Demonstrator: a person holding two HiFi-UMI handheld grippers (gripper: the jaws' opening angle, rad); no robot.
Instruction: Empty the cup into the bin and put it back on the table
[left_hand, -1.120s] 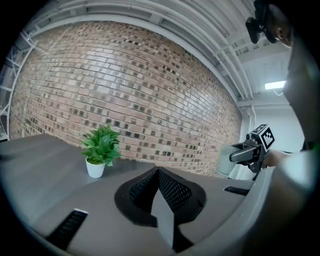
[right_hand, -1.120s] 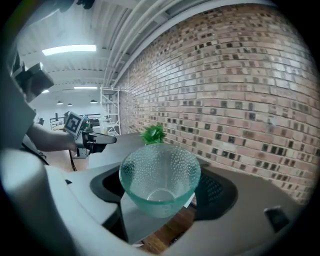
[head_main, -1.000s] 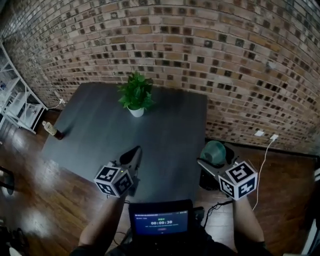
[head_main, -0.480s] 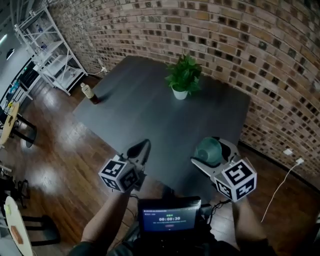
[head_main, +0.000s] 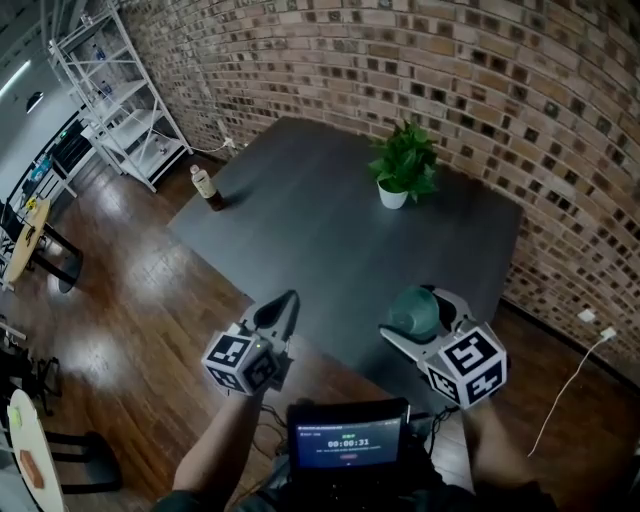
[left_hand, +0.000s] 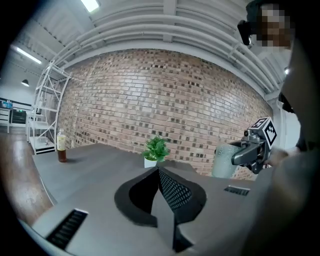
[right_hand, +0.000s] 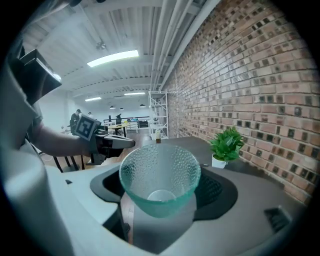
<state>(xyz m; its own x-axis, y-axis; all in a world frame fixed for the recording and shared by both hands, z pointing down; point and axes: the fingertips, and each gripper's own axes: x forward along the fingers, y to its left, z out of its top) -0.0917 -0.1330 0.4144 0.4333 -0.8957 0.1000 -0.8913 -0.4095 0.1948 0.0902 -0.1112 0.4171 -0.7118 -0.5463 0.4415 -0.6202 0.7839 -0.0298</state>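
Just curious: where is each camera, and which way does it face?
Head view: on the person's head, facing down at the table; forearms, left tool, right tool show.
Left gripper view: on the left tool, facing the brick wall; its shut jaws, right tool show.
Right gripper view: on the right tool, facing the cup it holds; left tool shows.
All share the plant.

The cup (right_hand: 159, 182) is translucent green, its wall pebbled with small dimples; the left gripper (left_hand: 159, 171) is matt grey, with a fine grid texture on its inner face. The table (head_main: 330, 230) has a smooth, matt, dark grey top; the floor (head_main: 130, 320) around the table is glossy brown wood; the wall (head_main: 450, 70) behind the table is rough brick; the rack (head_main: 110, 90) left of the table looks like white-painted metal.
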